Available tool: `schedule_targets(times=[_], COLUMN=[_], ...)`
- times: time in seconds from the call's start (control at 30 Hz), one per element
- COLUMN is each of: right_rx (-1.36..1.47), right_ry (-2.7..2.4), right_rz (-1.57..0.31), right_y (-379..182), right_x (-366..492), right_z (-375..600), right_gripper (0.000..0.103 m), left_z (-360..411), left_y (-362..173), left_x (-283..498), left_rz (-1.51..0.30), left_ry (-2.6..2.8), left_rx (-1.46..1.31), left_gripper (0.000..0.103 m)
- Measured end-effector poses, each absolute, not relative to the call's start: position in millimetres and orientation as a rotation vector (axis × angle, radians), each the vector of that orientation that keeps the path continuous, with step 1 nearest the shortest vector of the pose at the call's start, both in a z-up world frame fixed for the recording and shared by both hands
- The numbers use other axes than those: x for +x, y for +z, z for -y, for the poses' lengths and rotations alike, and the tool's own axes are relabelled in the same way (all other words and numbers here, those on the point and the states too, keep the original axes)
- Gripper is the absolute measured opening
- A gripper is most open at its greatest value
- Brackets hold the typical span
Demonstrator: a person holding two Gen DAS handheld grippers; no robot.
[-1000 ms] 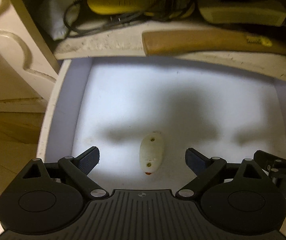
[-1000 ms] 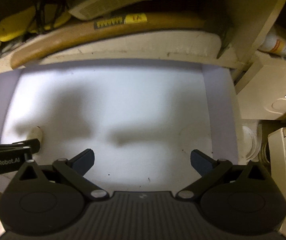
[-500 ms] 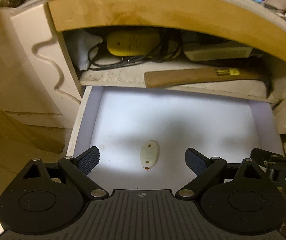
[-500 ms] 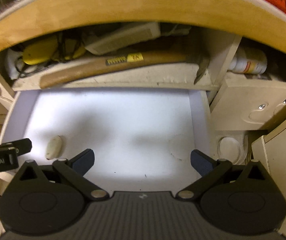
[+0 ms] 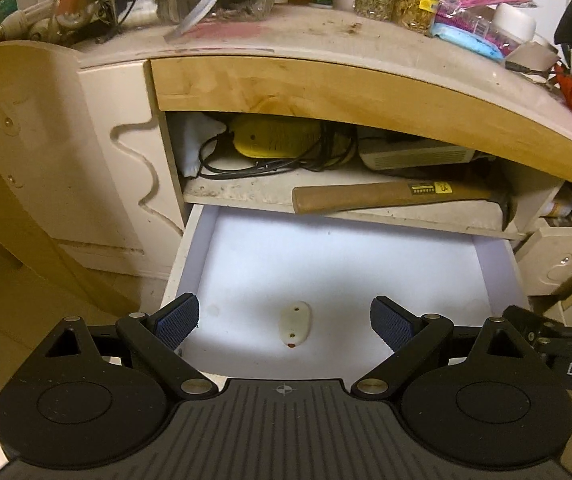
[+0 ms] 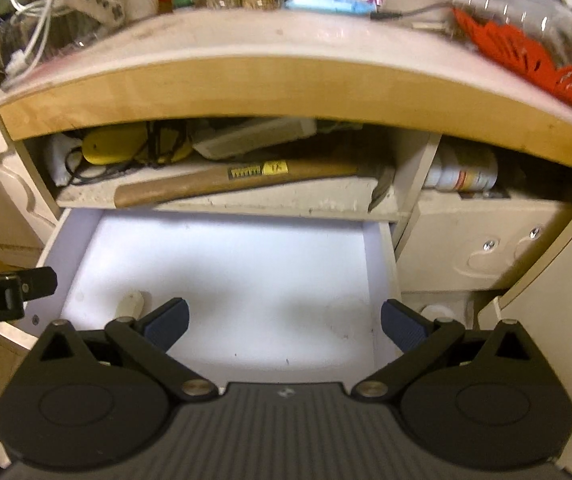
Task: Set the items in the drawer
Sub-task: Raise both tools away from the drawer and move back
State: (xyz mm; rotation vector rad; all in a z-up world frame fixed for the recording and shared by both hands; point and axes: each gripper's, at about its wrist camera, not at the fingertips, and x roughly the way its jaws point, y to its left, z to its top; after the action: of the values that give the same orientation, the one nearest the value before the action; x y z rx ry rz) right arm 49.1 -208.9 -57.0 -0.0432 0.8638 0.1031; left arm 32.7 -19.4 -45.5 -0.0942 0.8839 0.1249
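Both grippers, left and right, fingers wide apart and empty, have withdrawn from the open white drawer, leaving the small white oval object deposited inside.

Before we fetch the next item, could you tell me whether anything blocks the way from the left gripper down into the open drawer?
Nothing visible does. The left gripper is open and empty above the drawer, whose top is uncovered. Only a small white oval object lies on its floor, leaving most of it bare.
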Motion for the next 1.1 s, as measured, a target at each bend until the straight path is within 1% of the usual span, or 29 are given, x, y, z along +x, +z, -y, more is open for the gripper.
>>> schedule_targets(times=[0.23, 0.4, 0.93, 1.1], right_rx=[-0.065, -0.064, -0.060, -0.068], right_ry=[0.135, 0.150, 0.151, 0.144], right_rz=[-0.858, -0.918, -1.145, -1.228], right_y=[-55, -62, -103, -117], right_x=[41, 39, 29, 28], right_z=[204, 207, 204, 204], right_gripper=[0.103, 0.103, 0.103, 0.103], left_z=[18, 17, 18, 20], left_y=[-45, -52, -92, -112], left_x=[29, 28, 22, 22], left_rz=[-0.893, -0.940, -1.176, -1.299], left_ry=[0.128, 0.120, 0.107, 0.089], left_rx=[-0.088, -0.099, -0.095, -0.093], left_gripper=[0.095, 0.095, 0.095, 0.095])
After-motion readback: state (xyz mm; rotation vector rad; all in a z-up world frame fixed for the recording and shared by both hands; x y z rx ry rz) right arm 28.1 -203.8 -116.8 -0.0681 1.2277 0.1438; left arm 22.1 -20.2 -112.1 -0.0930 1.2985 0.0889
